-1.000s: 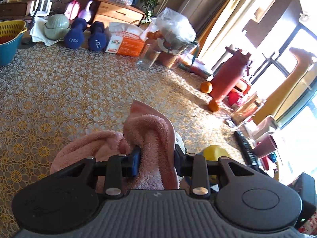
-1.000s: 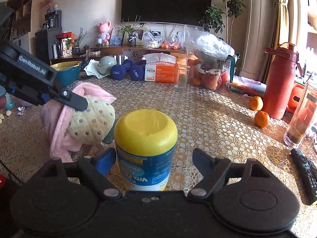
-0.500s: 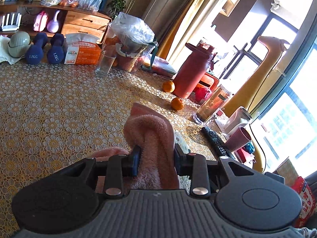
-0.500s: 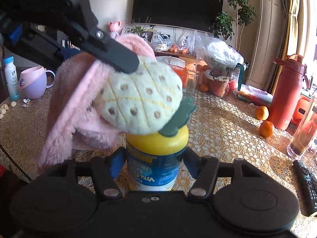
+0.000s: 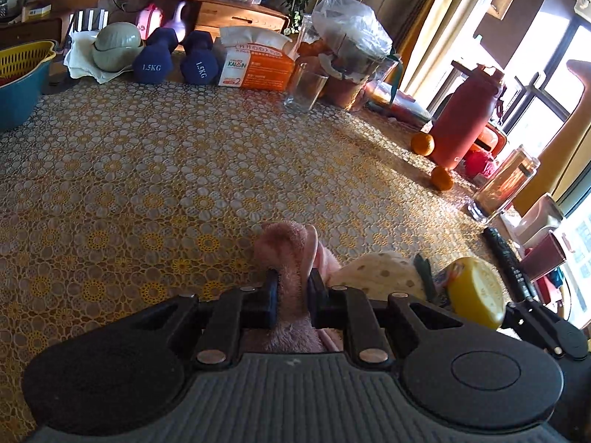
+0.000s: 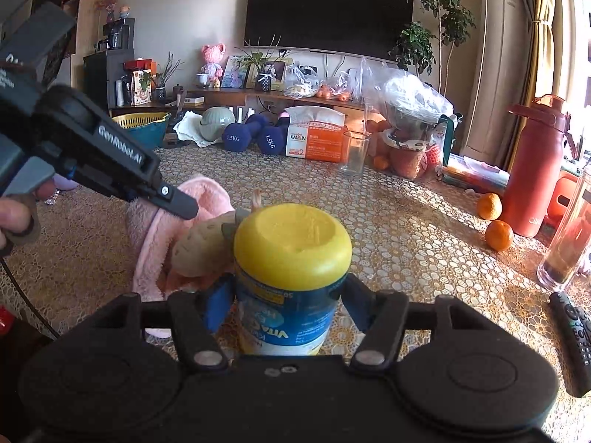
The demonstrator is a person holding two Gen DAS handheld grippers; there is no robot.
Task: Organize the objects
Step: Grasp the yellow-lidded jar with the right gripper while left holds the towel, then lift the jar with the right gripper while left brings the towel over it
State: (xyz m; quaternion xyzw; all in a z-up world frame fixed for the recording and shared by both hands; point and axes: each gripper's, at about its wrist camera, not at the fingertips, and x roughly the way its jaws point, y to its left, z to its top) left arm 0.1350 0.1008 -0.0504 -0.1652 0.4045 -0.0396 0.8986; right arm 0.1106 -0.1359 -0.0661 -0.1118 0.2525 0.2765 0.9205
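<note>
Two grips are live: your left gripper (image 5: 291, 295) pinches the pink towel (image 5: 288, 254), low over the table (image 5: 155, 170) just left of the jar (image 6: 291, 280), which your right gripper (image 6: 286, 302) clamps at its sides. Keep the jar steady and upright, and lower the towel clear of its lid. Whether the towel's pineapple plush (image 6: 201, 247) touches the jar is hard to tell, and the jar's base is hidden.

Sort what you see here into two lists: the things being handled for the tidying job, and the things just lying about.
In hand:
left gripper shut on the pink plush toy
right gripper around the yellow-lidded jar

Lying about:
dumbbells
tissue box
empty glass
red bottle
two oranges
remote
</note>
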